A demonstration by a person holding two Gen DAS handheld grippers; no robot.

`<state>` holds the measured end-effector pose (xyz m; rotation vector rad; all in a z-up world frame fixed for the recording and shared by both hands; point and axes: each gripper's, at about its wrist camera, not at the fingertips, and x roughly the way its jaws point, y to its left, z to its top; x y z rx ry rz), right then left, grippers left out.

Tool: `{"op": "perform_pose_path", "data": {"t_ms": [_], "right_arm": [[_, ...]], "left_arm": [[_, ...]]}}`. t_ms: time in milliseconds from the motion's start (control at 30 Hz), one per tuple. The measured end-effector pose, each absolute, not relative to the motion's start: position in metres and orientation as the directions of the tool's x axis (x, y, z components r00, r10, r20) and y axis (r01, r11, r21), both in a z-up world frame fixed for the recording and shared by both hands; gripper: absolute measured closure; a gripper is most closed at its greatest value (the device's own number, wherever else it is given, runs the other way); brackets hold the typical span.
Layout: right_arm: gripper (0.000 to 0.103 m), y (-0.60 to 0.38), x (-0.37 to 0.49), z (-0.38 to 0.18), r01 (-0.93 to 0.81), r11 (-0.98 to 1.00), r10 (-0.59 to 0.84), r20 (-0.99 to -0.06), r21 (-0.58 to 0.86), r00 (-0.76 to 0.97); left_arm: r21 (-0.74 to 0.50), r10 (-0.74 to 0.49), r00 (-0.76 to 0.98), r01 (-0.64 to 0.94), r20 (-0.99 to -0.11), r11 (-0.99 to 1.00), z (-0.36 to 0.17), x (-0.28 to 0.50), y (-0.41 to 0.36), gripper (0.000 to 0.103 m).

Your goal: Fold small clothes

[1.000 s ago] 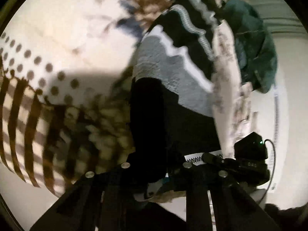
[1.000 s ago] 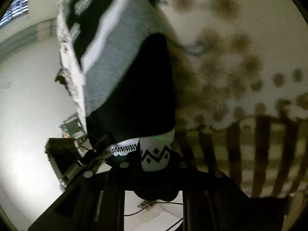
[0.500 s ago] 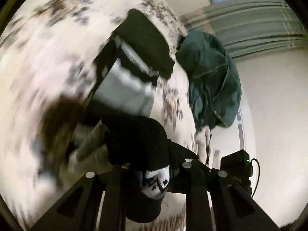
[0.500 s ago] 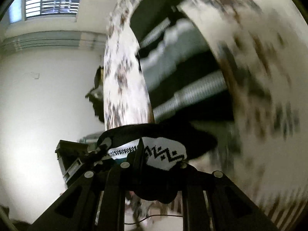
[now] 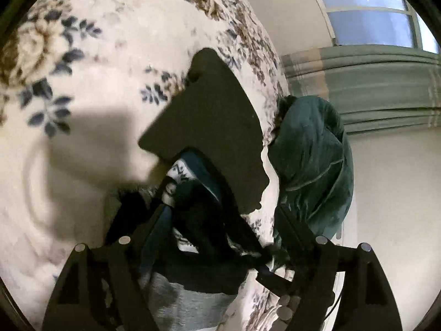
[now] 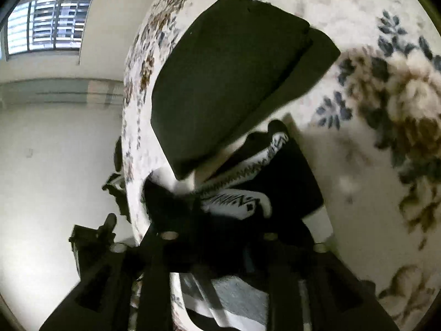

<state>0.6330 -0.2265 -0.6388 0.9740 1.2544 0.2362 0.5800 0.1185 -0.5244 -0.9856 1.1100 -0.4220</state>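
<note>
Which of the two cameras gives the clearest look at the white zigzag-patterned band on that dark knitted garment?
The right wrist view. There the zigzag band lies lit and unobstructed just ahead of the right gripper. In the left wrist view the band shows only as a small, shadowed patch between the fingers.

One floral blanket (image 5: 91,88) covers the whole surface, and everything else is counted against it. Two garments lie on it: one plain dark folded piece (image 5: 212,127) toward its far edge, and one black, grey and white patterned knit (image 6: 248,193) just nearer than that piece and touching it. One dark green garment (image 5: 311,160) hangs just past the blanket's far edge. Two grippers reach in over the blanket's near part: the left gripper (image 5: 220,215) and the right gripper (image 6: 220,209), both over the patterned knit. One window (image 6: 46,24) shows beyond the blanket in each wrist view; whether these are the same window cannot be told.
</note>
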Motion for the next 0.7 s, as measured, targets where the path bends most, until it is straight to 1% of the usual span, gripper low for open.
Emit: {"op": "perform_pose_path", "data": {"t_ms": [33,67,100,167,233,367,433,467,533,600,700], "right_arm": [[0.032,-0.229,0.63,-0.636,0.328,0.58,0.648,-0.666,0.746,0.369],[0.019,-0.231,0.626,-0.632,0.304,0.569,0.656,-0.645,0.764,0.392],[0.016,-0.234,0.622,-0.628,0.295,0.582,0.646,-0.651,0.758,0.398],[0.016,-0.238,0.61,-0.624,0.288,0.634,0.607,-0.693,0.717,0.389],[0.016,-0.243,0.598,-0.624,0.283,0.708,0.555,-0.757,0.647,0.345],[0.016,-0.25,0.583,-0.639,0.236,0.797,0.502,-0.827,0.556,0.252],[0.013,-0.252,0.583,-0.654,0.213,0.811,0.511,-0.837,0.545,0.196],[0.01,-0.256,0.583,-0.662,0.205,0.809,0.524,-0.834,0.551,0.174],[0.01,-0.255,0.592,-0.679,0.182,0.809,0.544,-0.829,0.559,0.128],[0.01,-0.254,0.6,-0.693,0.168,0.808,0.558,-0.825,0.564,0.089],[0.01,-0.252,0.614,-0.71,0.174,0.767,0.62,-0.783,0.618,0.048]], "left_arm": [[-0.814,-0.712,0.411,-0.162,-0.569,0.558,-0.523,0.578,0.117,0.027],[-0.773,-0.685,0.384,-0.144,-0.62,0.618,-0.522,0.574,0.115,0.027],[-0.743,-0.662,0.372,-0.129,-0.65,0.657,-0.521,0.569,0.113,0.027],[-0.684,-0.621,0.349,-0.091,-0.702,0.723,-0.519,0.541,0.109,0.027],[-0.677,-0.616,0.341,-0.089,-0.71,0.73,-0.523,0.512,0.113,0.027],[-0.664,-0.588,0.351,-0.153,-0.729,0.732,-0.536,0.443,0.122,0.027],[-0.693,-0.601,0.369,-0.203,-0.709,0.692,-0.544,0.408,0.122,0.026],[-0.721,-0.619,0.386,-0.224,-0.684,0.656,-0.55,0.389,0.117,0.023],[-0.756,-0.638,0.418,-0.244,-0.647,0.607,-0.563,0.361,0.1,0.022],[-0.792,-0.678,0.412,-0.268,-0.609,0.549,-0.578,0.35,0.077,0.022],[-0.832,-0.708,0.437,-0.3,-0.555,0.466,-0.601,0.354,0.044,0.022]]}}
